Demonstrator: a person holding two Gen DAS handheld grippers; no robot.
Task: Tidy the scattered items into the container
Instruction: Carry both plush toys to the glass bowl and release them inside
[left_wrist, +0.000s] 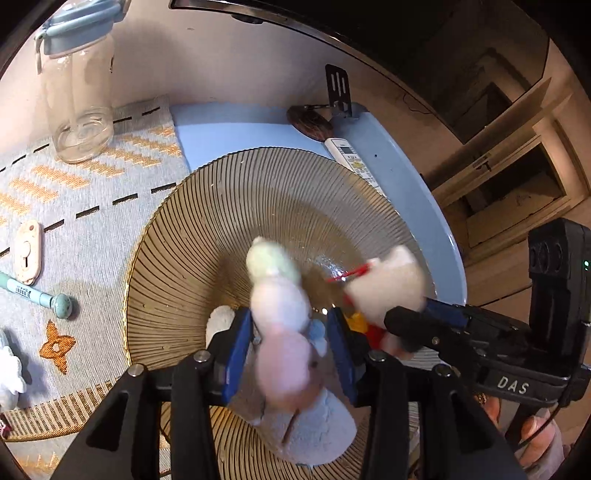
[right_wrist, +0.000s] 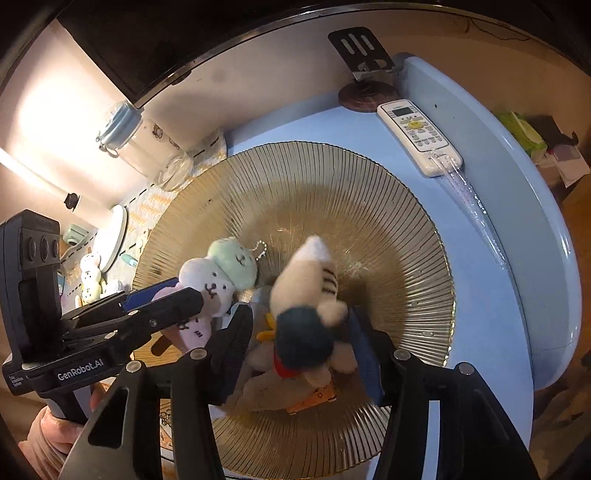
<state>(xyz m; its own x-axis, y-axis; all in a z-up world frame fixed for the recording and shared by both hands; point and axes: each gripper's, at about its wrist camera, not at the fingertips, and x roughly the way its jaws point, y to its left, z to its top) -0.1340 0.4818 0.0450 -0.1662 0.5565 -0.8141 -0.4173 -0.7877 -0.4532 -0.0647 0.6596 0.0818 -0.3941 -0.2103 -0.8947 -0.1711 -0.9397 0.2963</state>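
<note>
Nearest the left wrist camera, the left gripper (left_wrist: 290, 345) has its blue-padded fingers (left_wrist: 236, 350) pressed against both flanks of a pastel plush stack (left_wrist: 282, 321), a pink, white and green toy held just above the ribbed gold plate (left_wrist: 192, 236), with a grey-blue plush (left_wrist: 314, 424) lying below it at 6 o'clock. At 3 o'clock in that view the right gripper (left_wrist: 402, 321) reaches in with a cream plush (left_wrist: 388, 284) between its fingers. From the right wrist camera, the right gripper (right_wrist: 299, 332) is clamped on that same toy, a cream plush with a dark navy cap (right_wrist: 306, 314), over the middle of the plate (right_wrist: 388, 221); an orange card (right_wrist: 314, 400) lies on the plate beneath it. At 9 o'clock the left gripper (right_wrist: 177, 299) carries the pastel plush (right_wrist: 218, 280). Farther out, the plate rests on a blue table (right_wrist: 498, 314). At 1 o'clock lie a white remote (right_wrist: 419, 136), a round wooden coaster (right_wrist: 369, 96) and a black slotted stand (right_wrist: 360, 48). In the left wrist view, a patterned mat (left_wrist: 85, 206) at 9 o'clock bears a teal pen (left_wrist: 37, 293) and a cream tag (left_wrist: 27, 251), with a clear jar (left_wrist: 79, 96) at 11 o'clock.
</note>
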